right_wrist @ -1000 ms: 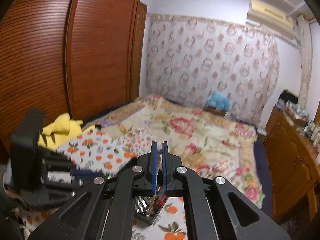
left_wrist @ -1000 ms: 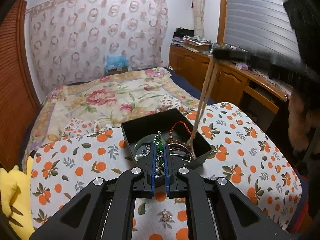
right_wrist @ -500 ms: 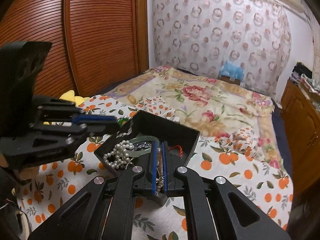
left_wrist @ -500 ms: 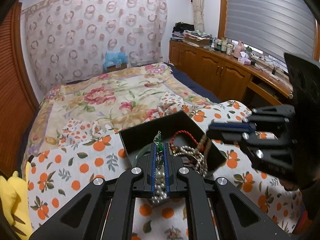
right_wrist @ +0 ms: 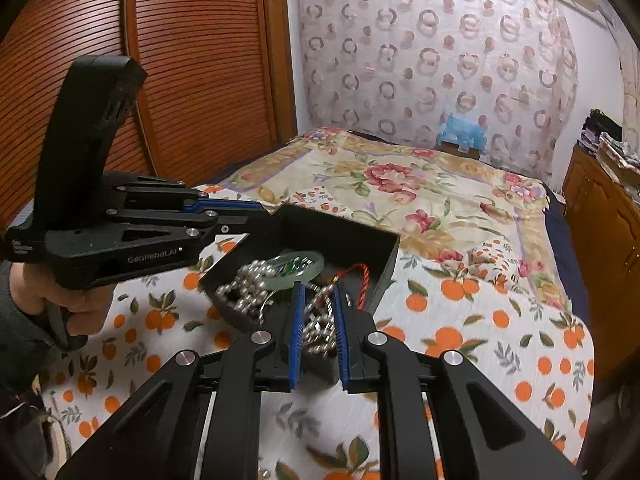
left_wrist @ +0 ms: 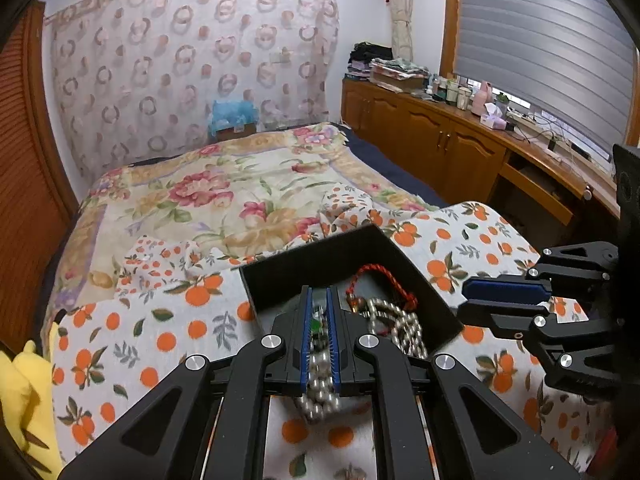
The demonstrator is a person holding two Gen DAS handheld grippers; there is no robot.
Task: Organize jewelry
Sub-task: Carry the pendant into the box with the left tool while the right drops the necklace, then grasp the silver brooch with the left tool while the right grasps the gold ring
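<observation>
A: Starting at the left, what is there?

B: A yellow cloth lies at the edge of the orange-print cloth. Beside it, the left gripper has its jaws together on a string of pearl beads, with a small green piece caught between the pads as well.

A: And the container?

B: A black box sits open on the orange-print cloth, in the middle. Inside lie a silver bead necklace, a red twisted cord and, seen from the right wrist, a pale green bangle. The pearl strand runs from the box over its near wall to the left gripper.

A: The right side?

B: The right gripper is over the near corner of the box, its jaws opening. Beaded chains hang between the pads, but I cannot tell whether the pads touch them.

A: Anything around?

B: A floral bedspread lies behind the box, with wooden cabinets to the right carrying bottles and folded clothes. In the right wrist view, the left gripper's body hides the box's left side.
</observation>
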